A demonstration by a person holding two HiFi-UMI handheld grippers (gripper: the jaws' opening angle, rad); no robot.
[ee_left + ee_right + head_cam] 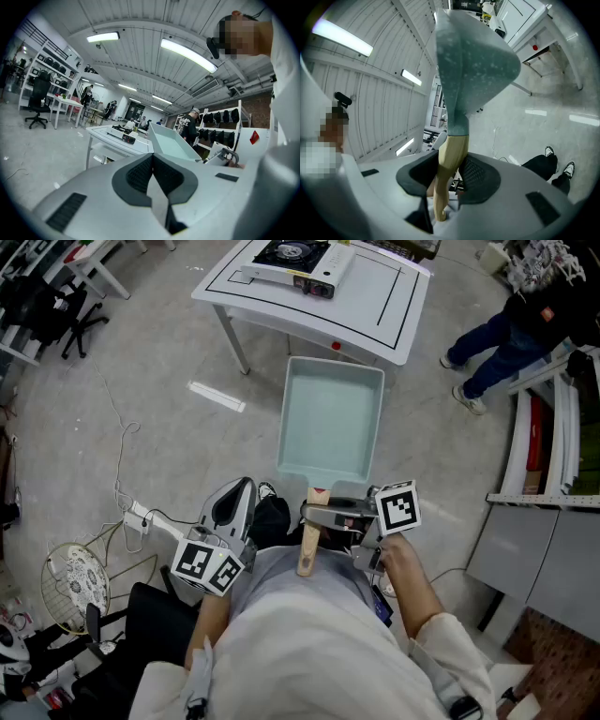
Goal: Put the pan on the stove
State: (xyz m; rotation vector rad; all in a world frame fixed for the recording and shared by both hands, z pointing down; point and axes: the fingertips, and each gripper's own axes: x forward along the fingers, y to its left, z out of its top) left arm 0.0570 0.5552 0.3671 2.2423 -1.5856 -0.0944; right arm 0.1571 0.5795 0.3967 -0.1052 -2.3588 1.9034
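Observation:
A rectangular teal pan with a wooden handle hangs over the floor in front of me. My right gripper is shut on that handle. In the right gripper view the handle runs between the dark pads and the pan sticks out ahead. The portable gas stove sits on a white table further ahead, apart from the pan. My left gripper hangs low at my left side, shut and holding nothing. Its own view shows the pads together, with the pan and stove beyond.
A person in dark clothes stands right of the table. White shelving lines the right side. An office chair and desks are at the far left. A fan and a power cable lie on the floor to my left.

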